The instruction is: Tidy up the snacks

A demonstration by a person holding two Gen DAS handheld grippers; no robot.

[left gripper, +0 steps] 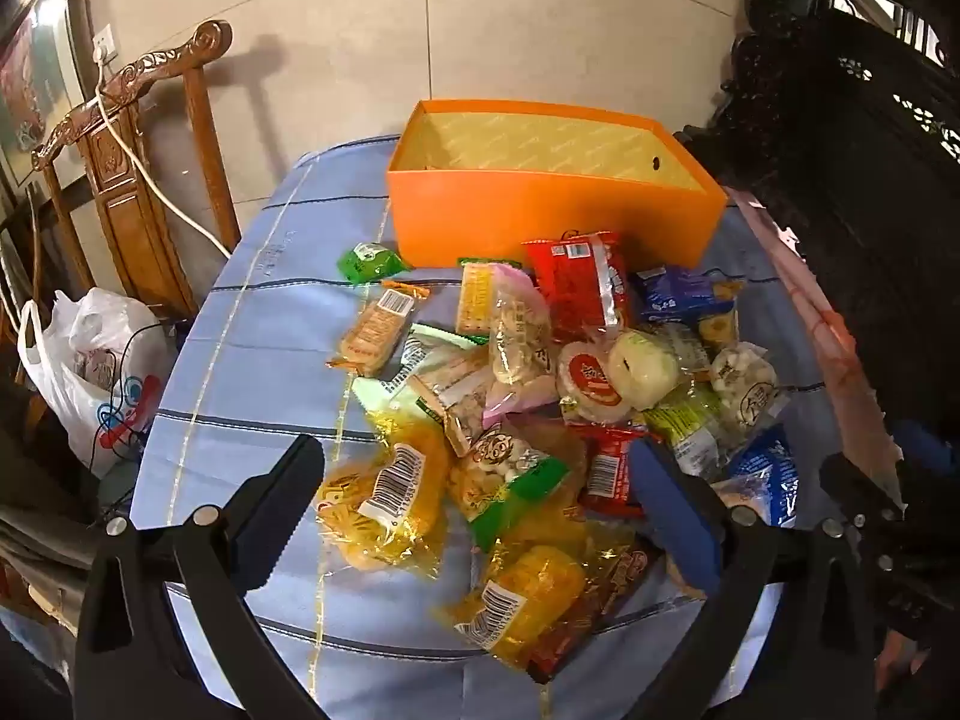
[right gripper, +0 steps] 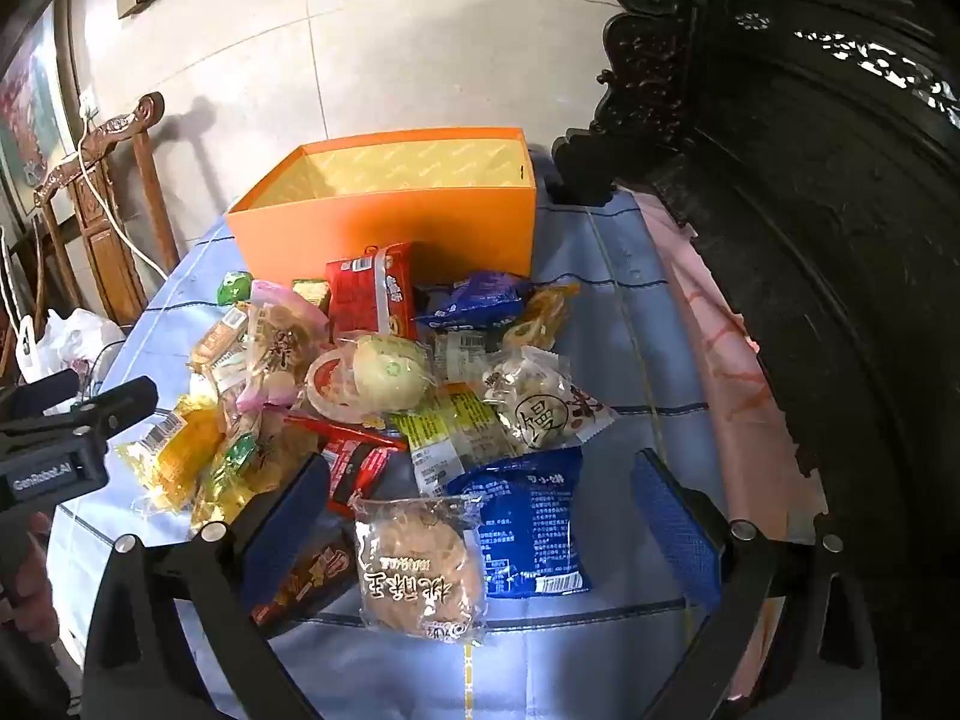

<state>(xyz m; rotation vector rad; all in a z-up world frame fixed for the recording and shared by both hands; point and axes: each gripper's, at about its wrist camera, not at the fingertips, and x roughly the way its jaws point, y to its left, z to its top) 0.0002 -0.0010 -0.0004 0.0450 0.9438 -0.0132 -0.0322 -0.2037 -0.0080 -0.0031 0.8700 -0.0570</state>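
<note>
A pile of wrapped snacks lies on the blue striped tablecloth; the pile also shows in the right wrist view. An open orange box stands behind it, seemingly empty, and shows in the right wrist view. My left gripper is open above yellow packets at the pile's near left. My right gripper is open over a clear round-cake packet and a blue packet. The left gripper shows at the left edge of the right wrist view.
A carved wooden chair with a white cable and a white plastic bag stand left of the table. Dark carved furniture rises along the right edge, beside a pink cloth. A tiled wall is behind.
</note>
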